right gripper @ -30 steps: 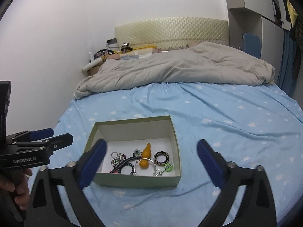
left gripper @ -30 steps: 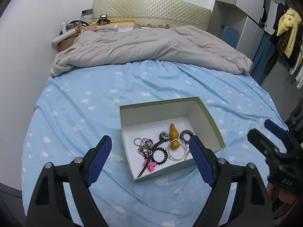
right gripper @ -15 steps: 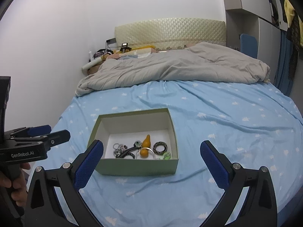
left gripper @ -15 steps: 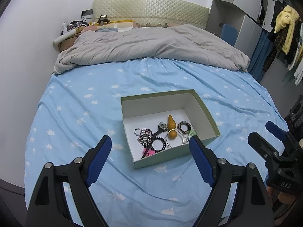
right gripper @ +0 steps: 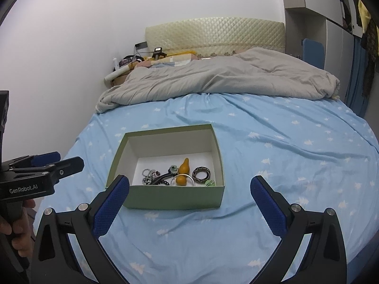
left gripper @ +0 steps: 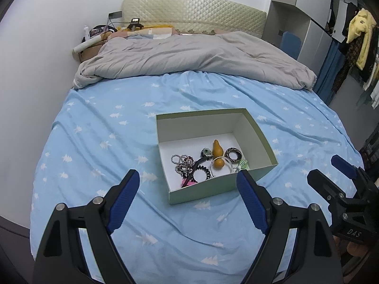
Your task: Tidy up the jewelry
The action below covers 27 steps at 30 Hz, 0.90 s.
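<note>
An open pale-green box (left gripper: 175,132) (right gripper: 175,198) lies on the blue bed sheet. Inside it lie an orange gourd pendant (left gripper: 218,157) (right gripper: 182,172), a patterned black ring bangle (left gripper: 233,155) (right gripper: 201,173), a silver bangle (left gripper: 227,163), a bead chain (left gripper: 181,163) (right gripper: 149,176), a black coil hair tie (left gripper: 203,172) and a pink clip (left gripper: 187,182). My left gripper (left gripper: 189,189) is open and empty, held back from the box's near side. My right gripper (right gripper: 189,196) is open and empty, also short of the box.
A grey duvet (left gripper: 189,56) (right gripper: 225,78) is bunched at the head of the bed below a padded headboard (left gripper: 189,14). A bedside shelf with clutter (left gripper: 94,37) is at the back left. Wardrobes and hanging clothes (left gripper: 355,35) stand at the right.
Both grippers have pulled back and risen from the box, which now looks smaller and farther. Both stay open and empty.
</note>
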### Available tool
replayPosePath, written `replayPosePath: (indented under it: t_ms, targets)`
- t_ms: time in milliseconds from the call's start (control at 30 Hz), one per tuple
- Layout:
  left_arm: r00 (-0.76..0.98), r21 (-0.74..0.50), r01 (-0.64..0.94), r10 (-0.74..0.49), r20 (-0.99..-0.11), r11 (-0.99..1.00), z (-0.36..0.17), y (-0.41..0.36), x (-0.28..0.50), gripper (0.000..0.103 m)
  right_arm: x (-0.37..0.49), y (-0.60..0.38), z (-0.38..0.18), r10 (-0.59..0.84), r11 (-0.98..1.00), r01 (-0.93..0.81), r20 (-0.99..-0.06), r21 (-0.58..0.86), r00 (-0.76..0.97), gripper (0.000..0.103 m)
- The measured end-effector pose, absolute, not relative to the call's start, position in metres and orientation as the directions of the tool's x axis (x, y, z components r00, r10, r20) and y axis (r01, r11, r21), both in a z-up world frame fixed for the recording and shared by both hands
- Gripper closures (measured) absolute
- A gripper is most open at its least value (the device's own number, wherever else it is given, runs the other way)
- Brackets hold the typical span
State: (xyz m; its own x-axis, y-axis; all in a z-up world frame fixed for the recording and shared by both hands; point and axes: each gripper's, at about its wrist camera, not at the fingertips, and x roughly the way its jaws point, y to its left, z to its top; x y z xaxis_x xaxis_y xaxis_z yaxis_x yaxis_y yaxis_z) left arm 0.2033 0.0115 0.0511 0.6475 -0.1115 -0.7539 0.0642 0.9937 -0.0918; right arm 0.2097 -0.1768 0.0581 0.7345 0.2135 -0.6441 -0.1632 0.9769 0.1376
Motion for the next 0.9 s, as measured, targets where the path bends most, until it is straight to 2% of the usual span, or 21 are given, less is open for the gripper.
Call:
replayPosePath:
  t_ms: [900]
  targets:
    - [0.676,-0.067,0.057,-0.088,-0.732,0.996,0.061,0.013,0.196,0.019,0.207,-0.173,0.057,0.191,0.981,-0.159,-0.651,0.109,0.735,0.000]
